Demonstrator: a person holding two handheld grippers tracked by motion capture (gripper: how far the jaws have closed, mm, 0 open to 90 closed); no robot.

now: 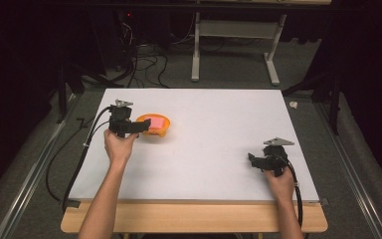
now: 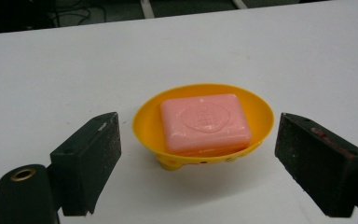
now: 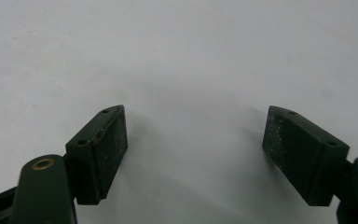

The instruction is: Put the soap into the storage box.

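Observation:
A pink bar of soap (image 2: 205, 122) lies in an orange oval soap dish (image 2: 144, 122) on the white table top (image 1: 214, 129), left of the middle. In the high view, my left gripper (image 1: 142, 126) points right at the dish (image 1: 163, 130), its tips at the dish's left rim. In the left gripper view, that gripper (image 2: 198, 140) stands open: the jaws flank the dish and the pads (image 2: 95, 158) are clear of it. My right gripper (image 1: 252, 160) rests near the front right of the table. It is open (image 3: 193, 135) over bare table with nothing between its jaws.
A wooden strip (image 1: 194, 216) runs along the table's front edge. Black cables (image 1: 79, 159) trail off the left side, and another runs from the right gripper. On the floor behind stand a white frame's legs (image 1: 195, 55). A small white object (image 1: 293, 104) lies at the far right corner.

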